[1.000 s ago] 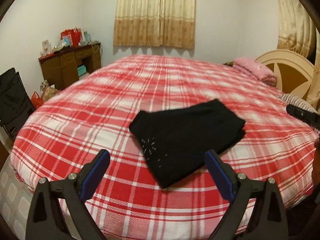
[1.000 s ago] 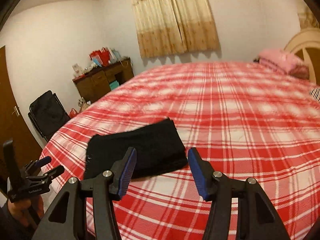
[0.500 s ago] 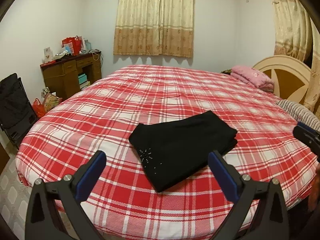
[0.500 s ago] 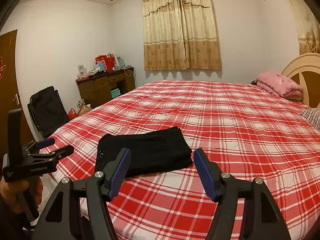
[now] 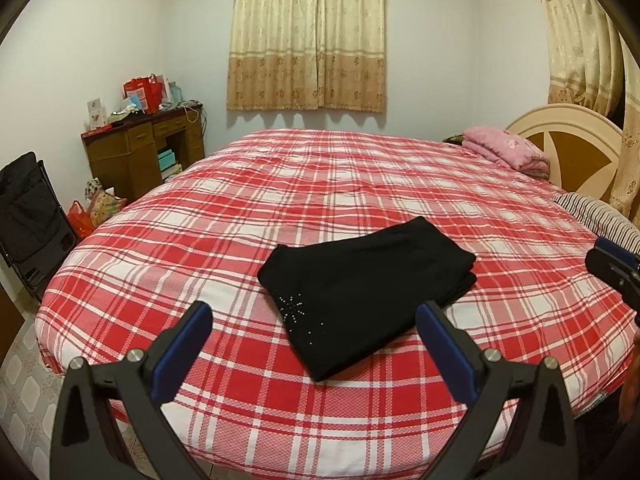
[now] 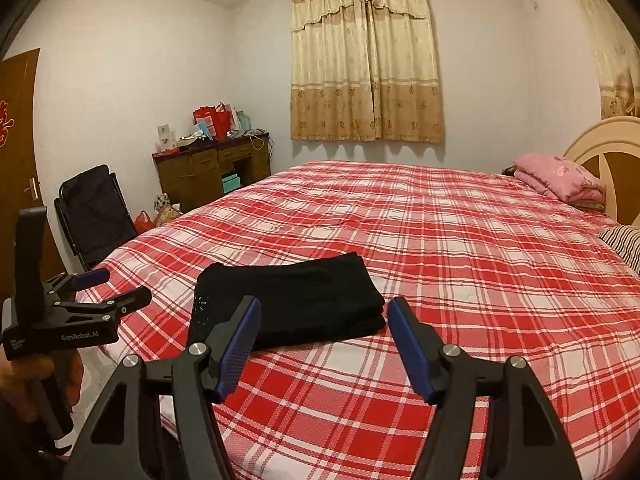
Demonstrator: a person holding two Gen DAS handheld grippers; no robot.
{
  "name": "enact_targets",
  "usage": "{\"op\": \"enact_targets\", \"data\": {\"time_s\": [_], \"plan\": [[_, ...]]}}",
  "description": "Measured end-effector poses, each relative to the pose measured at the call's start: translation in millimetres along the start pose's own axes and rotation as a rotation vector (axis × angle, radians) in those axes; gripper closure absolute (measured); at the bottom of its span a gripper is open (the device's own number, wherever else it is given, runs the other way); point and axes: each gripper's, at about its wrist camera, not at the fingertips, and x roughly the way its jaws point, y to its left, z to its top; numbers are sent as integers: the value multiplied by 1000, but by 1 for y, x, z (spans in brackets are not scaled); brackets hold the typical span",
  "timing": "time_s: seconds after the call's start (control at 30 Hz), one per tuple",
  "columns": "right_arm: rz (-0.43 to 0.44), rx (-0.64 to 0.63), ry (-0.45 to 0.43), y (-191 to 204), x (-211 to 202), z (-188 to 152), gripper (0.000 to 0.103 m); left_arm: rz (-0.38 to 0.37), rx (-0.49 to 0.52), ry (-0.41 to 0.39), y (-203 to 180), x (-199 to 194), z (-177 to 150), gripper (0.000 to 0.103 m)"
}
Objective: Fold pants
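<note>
- The black pants (image 5: 368, 296) lie folded into a compact, layered rectangle on the bed (image 5: 240, 208), near its front edge, flat on the red and white plaid cover.
- A small cluster of studs (image 5: 298, 312) shows on the near left part of the top layer.
- The left claw (image 5: 312, 344) is held above the near edge of the bed, jaws wide apart, gripping nothing and not touching the pants.
- The right claw (image 6: 322, 340) is held just short of the folded stack, jaws wide and empty; the pants are seen between its blue pads (image 6: 240, 344).
- A folded pink blanket (image 5: 506, 152) rests at the far right by the headboard (image 5: 576, 148).
- A wooden desk (image 5: 140, 152) stands against the far left wall, a black folding chair (image 5: 28, 208) nearer on the left.
- Beige curtains (image 5: 308, 36) hang on the far wall.
</note>
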Motion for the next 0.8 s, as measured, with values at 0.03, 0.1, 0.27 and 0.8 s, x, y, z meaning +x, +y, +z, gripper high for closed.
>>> {"op": "enact_targets", "data": {"time_s": [0.03,0.1,0.27,0.8], "plan": [[-1,0,-1,0,0,0,35,0,0,-1,0,0,0,0],[0,2,2,-1,0,0,35,1,0,0,0,0,0,0],[0,1,7,1,0,0,35,1,1,0,0,0,0,0],[0,-3,-5,2,0,-1,35,-1,14,-2,1,-2,0,0]]}}
